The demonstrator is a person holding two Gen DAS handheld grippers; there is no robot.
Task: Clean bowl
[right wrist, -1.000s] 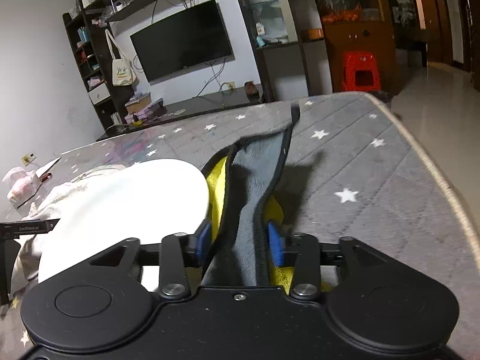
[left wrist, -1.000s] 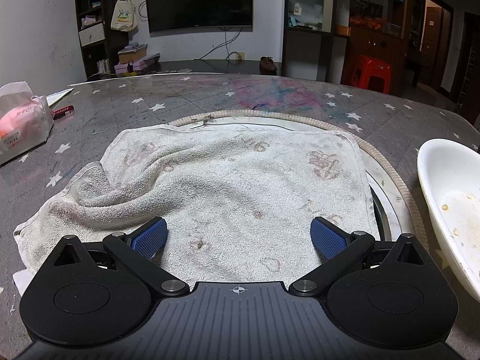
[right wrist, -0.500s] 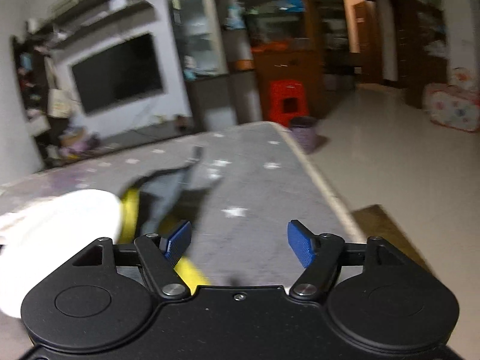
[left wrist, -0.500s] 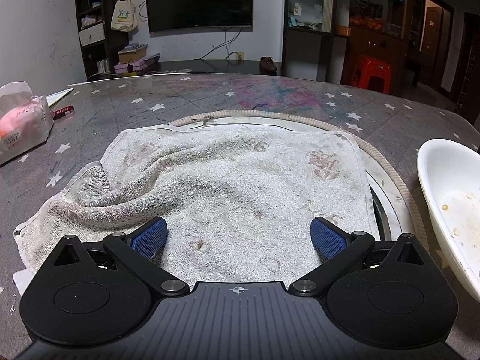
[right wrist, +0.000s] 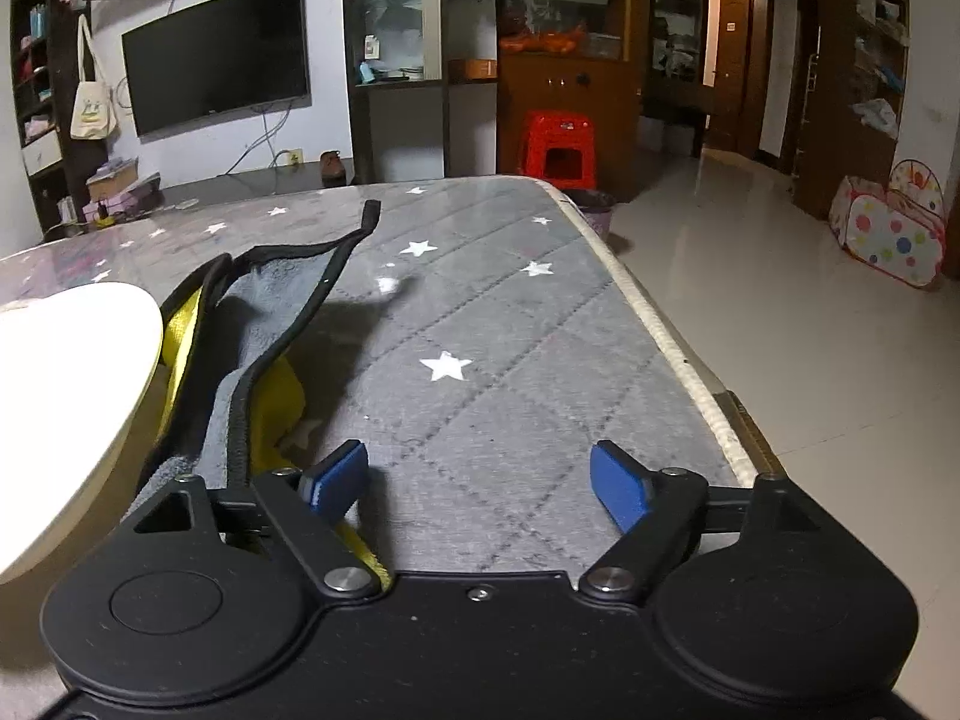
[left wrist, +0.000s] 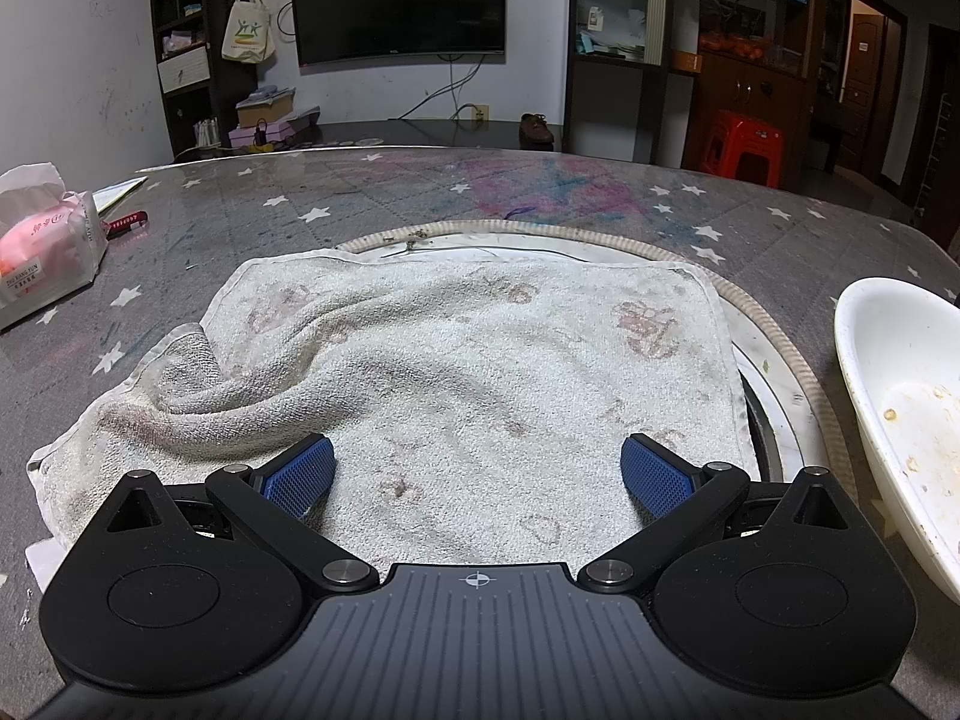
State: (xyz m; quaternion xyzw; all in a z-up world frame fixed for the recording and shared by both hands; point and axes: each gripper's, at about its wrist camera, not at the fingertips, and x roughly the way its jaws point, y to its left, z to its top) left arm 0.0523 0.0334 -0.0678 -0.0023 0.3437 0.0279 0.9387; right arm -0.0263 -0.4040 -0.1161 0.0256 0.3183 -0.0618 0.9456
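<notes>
Food specks inside white plastic bowl (left wrist: pixel 900 414), so cleaning unfinished (grey-and-yellow cloth (right wrist: pixel 252 360) lying loose); left gripper (left wrist: pixel 477 468) and right gripper (right wrist: pixel 480 480) both spread wide, grasping nothing.

So the right tongs (right wrist: pixel 479 483) are spread wide open with nothing between the blue pads (right wrist: pixel 618 492), hanging low over the grey star-print surface (right wrist: pixel 492 324). Just off the left pad there's a grey cloth with black trim and a yellow underside (right wrist: pixel 264 324), bunched up and running away from the tongs, and further left of that is the white bowl (right wrist: pixel 66 384), sitting right up against the cloth. Past the tongs' right side the surface ends and it's shiny floor (right wrist: pixel 780 276), with a red stool (right wrist: pixel 558 147) way off ahead.
</notes>
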